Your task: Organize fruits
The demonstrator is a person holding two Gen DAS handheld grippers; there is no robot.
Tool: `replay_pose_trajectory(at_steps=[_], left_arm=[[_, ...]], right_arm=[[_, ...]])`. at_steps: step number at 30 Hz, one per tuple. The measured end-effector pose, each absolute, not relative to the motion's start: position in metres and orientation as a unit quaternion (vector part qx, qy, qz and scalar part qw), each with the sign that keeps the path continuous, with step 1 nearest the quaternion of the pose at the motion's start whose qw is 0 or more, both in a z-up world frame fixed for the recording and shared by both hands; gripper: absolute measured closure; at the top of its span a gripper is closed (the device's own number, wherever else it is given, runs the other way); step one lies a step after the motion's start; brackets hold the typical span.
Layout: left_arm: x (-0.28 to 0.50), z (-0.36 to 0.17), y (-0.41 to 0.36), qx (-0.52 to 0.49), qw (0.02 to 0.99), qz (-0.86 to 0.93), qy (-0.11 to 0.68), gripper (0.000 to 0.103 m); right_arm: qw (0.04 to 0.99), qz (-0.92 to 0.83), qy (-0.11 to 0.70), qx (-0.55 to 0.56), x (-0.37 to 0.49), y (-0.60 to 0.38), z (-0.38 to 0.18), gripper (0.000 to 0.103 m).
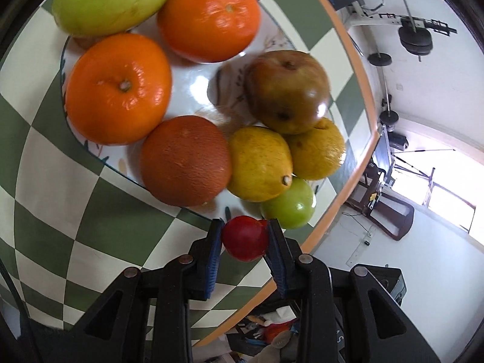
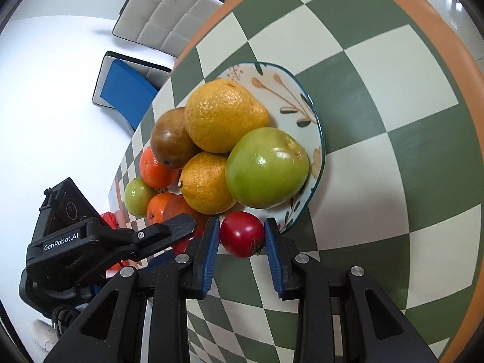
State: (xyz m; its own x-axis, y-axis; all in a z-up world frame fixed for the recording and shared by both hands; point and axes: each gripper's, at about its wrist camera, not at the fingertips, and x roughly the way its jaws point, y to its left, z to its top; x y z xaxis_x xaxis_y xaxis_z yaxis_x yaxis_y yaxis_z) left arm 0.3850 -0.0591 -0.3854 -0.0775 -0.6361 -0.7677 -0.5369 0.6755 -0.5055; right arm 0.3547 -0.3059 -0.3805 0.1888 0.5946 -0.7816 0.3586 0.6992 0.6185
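A white leaf-patterned plate [image 1: 193, 81] holds a pile of fruit: a green fruit [image 1: 112, 0], two bright oranges [image 1: 118, 89], a dark orange [image 1: 184, 160], a lemon [image 1: 260, 163], a brownish pear [image 1: 287, 90] and a green apple [image 1: 290, 205]. My left gripper [image 1: 245, 237] is shut on a small red fruit [image 1: 246, 239] just above the plate's near rim. My right gripper [image 2: 242, 236] is shut on another small red fruit [image 2: 242, 234] beside the plate's rim [image 2: 302, 90], near a big green apple [image 2: 267, 168].
The plate rests on a round green-and-cream chequered table [image 2: 393, 121] with an orange edge [image 1: 360, 60]. Two chairs [image 2: 163, 12] stand past the table. The left gripper's black body [image 2: 75, 242] crowds the lower left of the right wrist view. Exercise gear [image 1: 414, 36] stands in the room.
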Motion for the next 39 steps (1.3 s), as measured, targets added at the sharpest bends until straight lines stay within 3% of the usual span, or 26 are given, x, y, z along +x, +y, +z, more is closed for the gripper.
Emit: replay_pose_trajectory(at_steps=[4,7,9,11,12,13,14,15,18,20,22,39], left_arm=[[0.386,-0.387,-0.059,-0.403,0.543,-0.04,0.736,0.073],[0.387,-0.383,-0.058,-0.382,0.551,-0.043,0.741,0.073],[0.386,-0.372,-0.059,-0.334,0.575,-0.046,0.746,0.073],[0.384,-0.357,-0.059,-0.274,0.608,-0.046,0.744,0.073],[0.383,-0.349,-0.06,-0.234,0.631,-0.044,0.739,0.069],[0.382,-0.343,-0.061,-0.2,0.649,-0.039,0.733,0.056],[0.38,-0.336,-0.061,-0.164,0.667,-0.032,0.726,0.041],[0.377,-0.329,-0.06,-0.13,0.686,-0.026,0.716,0.035],[0.369,-0.315,-0.057,-0.059,0.722,-0.013,0.689,0.03],[0.363,-0.304,-0.056,-0.025,0.742,-0.005,0.67,0.01],[0.355,-0.295,-0.056,-0.004,0.757,-0.001,0.653,0.004],[0.3,-0.218,-0.051,0.021,0.82,-0.003,0.571,0.002]], right_arm=[[0.667,0.081,0.635,0.381,0.356,-0.307,-0.384,0.054],[0.674,0.074,0.633,0.374,0.354,-0.311,-0.379,0.048],[0.689,0.066,0.629,0.354,0.353,-0.313,-0.369,0.046],[0.715,0.052,0.63,0.298,0.35,-0.312,-0.352,0.037],[0.73,0.045,0.629,0.263,0.348,-0.31,-0.343,0.026],[0.746,0.032,0.63,0.215,0.346,-0.305,-0.332,0.019],[0.755,0.026,0.627,0.187,0.345,-0.302,-0.326,0.017],[0.767,0.019,0.623,0.155,0.342,-0.299,-0.318,0.013],[0.786,0.006,0.612,0.086,0.336,-0.29,-0.299,0.01],[0.797,0.002,0.601,0.06,0.331,-0.287,-0.29,0.008],[0.805,-0.002,0.592,0.045,0.325,-0.288,-0.281,0.007],[0.848,-0.027,0.528,0.037,0.277,-0.27,-0.203,0.005]])
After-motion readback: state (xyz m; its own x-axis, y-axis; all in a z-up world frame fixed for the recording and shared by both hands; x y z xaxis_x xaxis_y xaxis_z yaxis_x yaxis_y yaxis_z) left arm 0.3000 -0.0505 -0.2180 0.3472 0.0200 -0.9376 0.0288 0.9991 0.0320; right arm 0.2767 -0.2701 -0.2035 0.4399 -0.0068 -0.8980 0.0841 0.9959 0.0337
